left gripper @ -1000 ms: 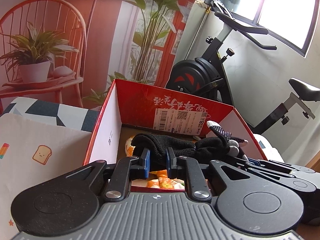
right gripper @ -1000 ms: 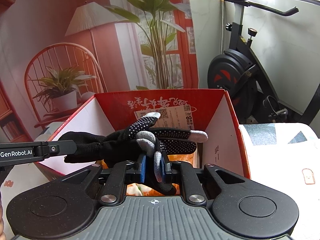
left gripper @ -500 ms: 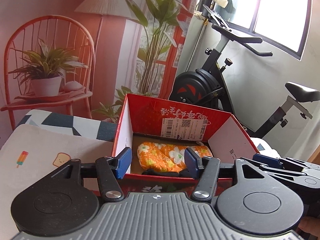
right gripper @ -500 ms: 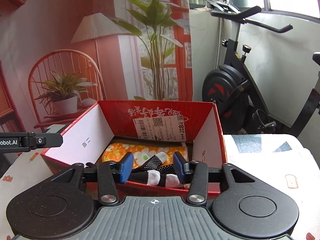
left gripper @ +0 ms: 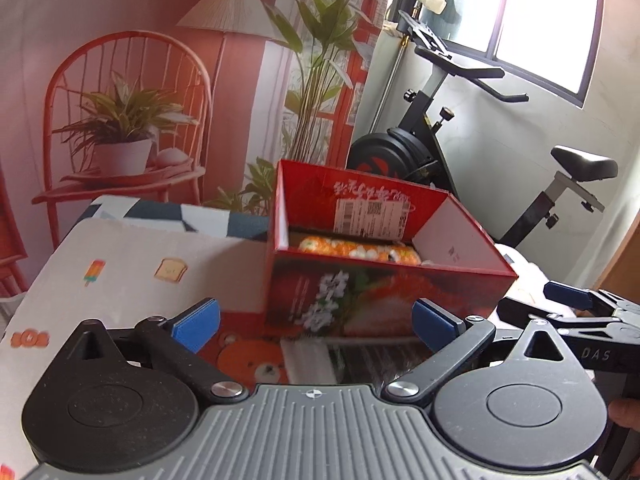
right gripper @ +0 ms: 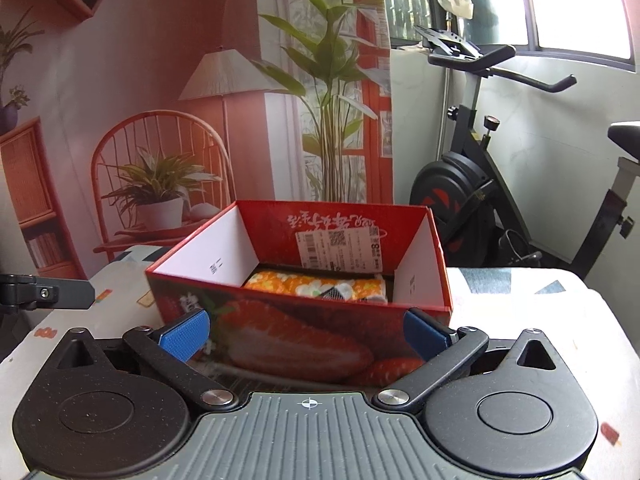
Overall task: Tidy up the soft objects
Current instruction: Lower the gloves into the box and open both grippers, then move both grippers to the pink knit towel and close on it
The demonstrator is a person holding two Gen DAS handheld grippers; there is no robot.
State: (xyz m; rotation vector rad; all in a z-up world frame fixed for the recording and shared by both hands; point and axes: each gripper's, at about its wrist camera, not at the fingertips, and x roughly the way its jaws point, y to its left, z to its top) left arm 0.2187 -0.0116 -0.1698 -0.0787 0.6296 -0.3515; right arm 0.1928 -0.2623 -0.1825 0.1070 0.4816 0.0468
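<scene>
A red cardboard box (left gripper: 380,304) (right gripper: 280,340) with strawberry print stands on the table. Inside it lies an orange floral cloth (left gripper: 356,249) (right gripper: 312,285), and a bit of the black dotted glove (right gripper: 335,292) shows on top of it in the right wrist view. My left gripper (left gripper: 316,322) is open and empty, in front of the box's near wall. My right gripper (right gripper: 306,332) is open and empty, also in front of the box. The right gripper's fingers (left gripper: 568,300) show at the right of the left wrist view.
The table has a white cloth (left gripper: 132,264) printed with toast and ice lollies, and an orange bear print (left gripper: 252,364) near me. An exercise bike (right gripper: 472,200) stands behind the table at the right. A printed backdrop with a chair and plants hangs behind.
Both grippers let go of the black glove into the box, opened wide and pulled back and down. The box now sits farther from both cameras.
</scene>
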